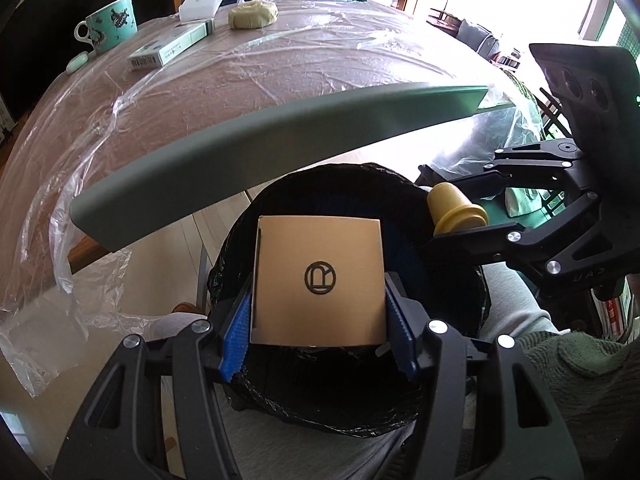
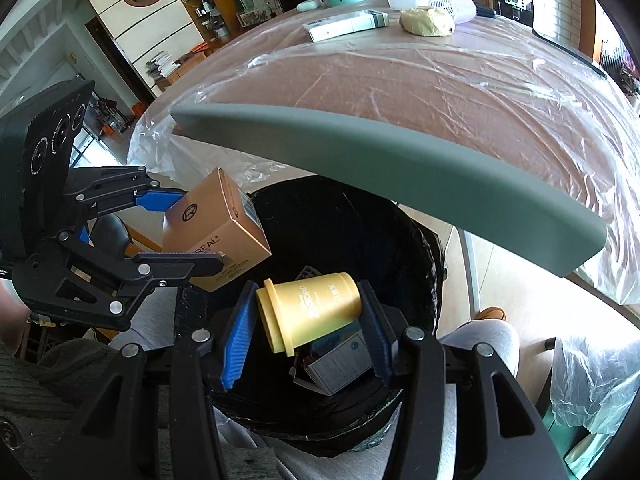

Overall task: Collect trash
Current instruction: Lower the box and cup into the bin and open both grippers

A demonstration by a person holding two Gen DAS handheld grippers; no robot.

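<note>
Over the mouth of a black-lined trash bin point(image 1: 448, 396), the left-wrist view shows the left gripper point(image 1: 318, 334) clamped on a tan cardboard box point(image 1: 318, 280), its blue pads pressing both side faces. At the bin's far right rim, the right gripper point(image 1: 460, 216) holds a yellow cup point(image 1: 456, 210). Beyond, near the table's far edge, lie a teal mug point(image 1: 110, 24), a carton point(image 1: 170, 48) and a crumpled yellowish lump point(image 1: 253, 15).

From the right-wrist view, the right gripper point(image 2: 308, 324) pinches the yellow cup point(image 2: 310, 312) on its side above discarded packaging point(image 2: 340, 364) inside the bin. This looks like the drop step: both claws should next open, letting box and cup fall.
</note>
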